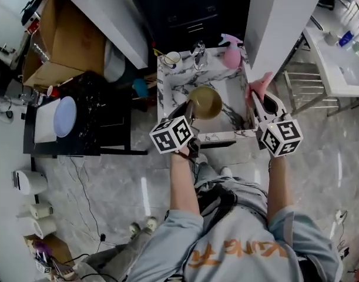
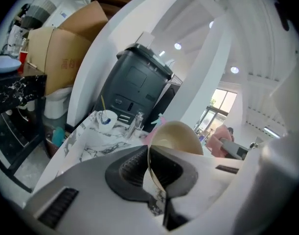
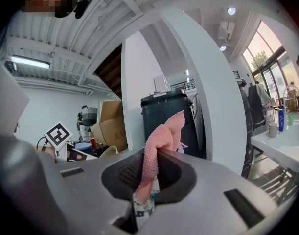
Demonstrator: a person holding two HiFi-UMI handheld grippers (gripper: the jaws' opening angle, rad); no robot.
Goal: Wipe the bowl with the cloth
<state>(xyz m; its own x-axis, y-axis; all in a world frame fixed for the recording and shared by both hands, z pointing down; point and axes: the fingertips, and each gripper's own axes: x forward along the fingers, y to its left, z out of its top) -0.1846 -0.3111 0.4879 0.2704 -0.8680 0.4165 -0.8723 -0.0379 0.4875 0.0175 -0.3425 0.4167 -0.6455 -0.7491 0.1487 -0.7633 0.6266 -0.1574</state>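
The bowl [image 1: 206, 101] is a thin-walled round dish, glossy gold-brown in the head view and paler cream where the light falls on it in the left gripper view [image 2: 177, 135]. It is tipped over on its edge, its hollow turned up towards the person, and it sits over the middle of the sunken basin [image 1: 238, 119] of the marble bench [image 1: 162, 90]; whether it touches the basin floor cannot be told. The left tongs [image 1: 190, 107] are clamped on its near-left rim, and the left gripper view shows the rim as a fine line pinched between the two dark ribbed pads [image 2: 149, 166]. The right tongs [image 1: 255, 101] stand at the basin's right edge, close beside the bowl but apart from it, and are clamped on the cloth [image 1: 261, 86]. The cloth is pink with a fine knobbly weave, bunched into a roll that rises out of the pads and flops over at the top [image 3: 162, 140]. Along the bench's far edge stand a white cup [image 1: 172, 58] at the left corner, a chrome faucet [image 1: 198, 54] in the middle and a pink spray bottle [image 1: 231, 53] at the right corner.
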